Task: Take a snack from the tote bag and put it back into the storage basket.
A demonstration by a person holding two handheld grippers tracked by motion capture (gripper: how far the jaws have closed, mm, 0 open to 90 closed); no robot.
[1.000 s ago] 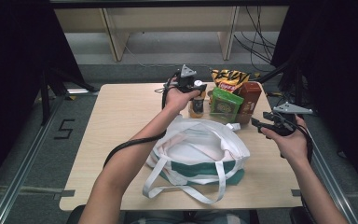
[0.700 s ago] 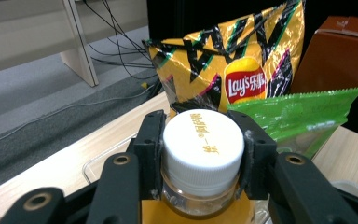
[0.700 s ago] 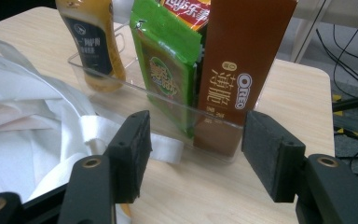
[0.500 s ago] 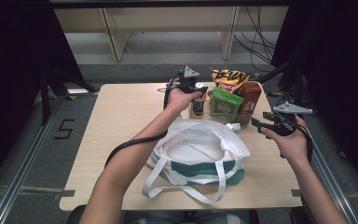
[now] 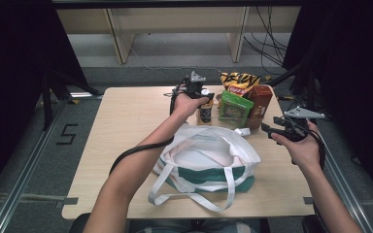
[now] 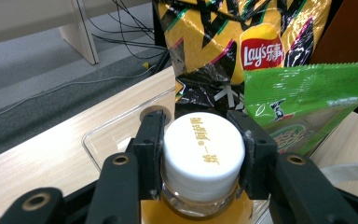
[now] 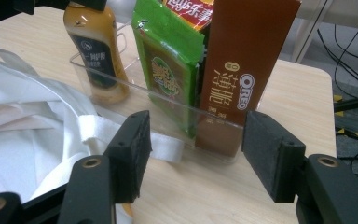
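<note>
Here the bottle [image 6: 200, 163] stands upright at the left end of a clear tray [image 7: 168, 105] on the far side of the table [image 5: 126, 126], and the left gripper [image 6: 201, 149] is clamped on its white cap [image 6: 204, 144]. Beside it stand a green packet [image 6: 307, 98], a yellow chip bag [image 6: 242, 42] and a brown box [image 7: 244, 70]. The right gripper [image 7: 196, 149], jaws apart and holding nothing, hovers near the tray, over a strap of the white bag [image 5: 209, 155].

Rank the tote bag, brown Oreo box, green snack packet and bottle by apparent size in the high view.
1. Tote bag, by far the largest.
2. Brown Oreo box and green snack packet: too alike to rank.
3. Bottle, smallest, partly covered by the left gripper.
</note>
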